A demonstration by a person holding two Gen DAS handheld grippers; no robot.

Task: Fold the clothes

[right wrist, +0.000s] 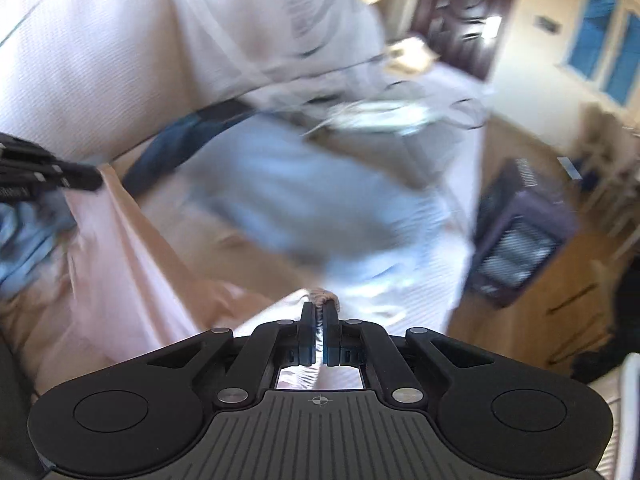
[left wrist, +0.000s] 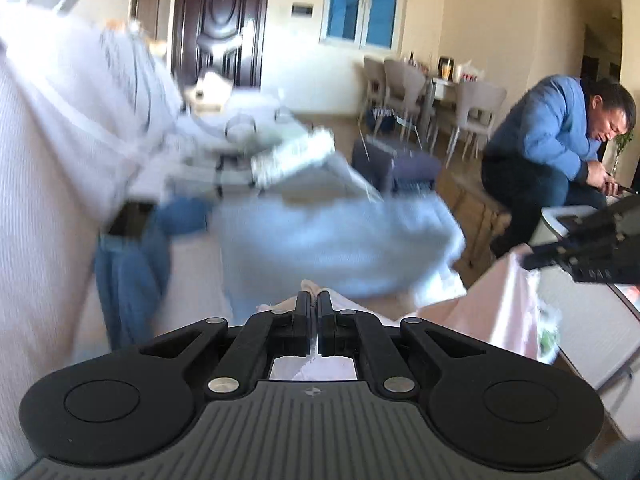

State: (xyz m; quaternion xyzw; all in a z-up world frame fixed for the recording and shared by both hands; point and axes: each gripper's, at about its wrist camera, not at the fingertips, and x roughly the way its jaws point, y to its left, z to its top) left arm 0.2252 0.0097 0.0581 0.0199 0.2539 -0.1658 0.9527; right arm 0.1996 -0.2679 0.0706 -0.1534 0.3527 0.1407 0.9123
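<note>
Both grippers pinch the same pink cloth [right wrist: 132, 248]. The left gripper [left wrist: 313, 304] has its jaws pressed together on a bit of the pink edge, and the right gripper [right wrist: 319, 312] has its jaws pressed on another bunched bit. The cloth hangs between them, up in the air over the sofa [right wrist: 80, 60]. It looks like they are lifting it and spreading it out, though the pictures are blurry, so I cannot tell which part of the cloth each one holds. More clothes lie on the sofa: a light blue top [left wrist: 328, 240], blue jeans [left wrist: 128, 264] and a grey pile [left wrist: 132, 92]. To do this well, both grips should stay tight so the cloth does not slip. The two grippers should keep level and pull apart gently until the cloth is flat, with no wrinkles. It should come down on a bare part of the sofa, not on the other clothes.
</note>
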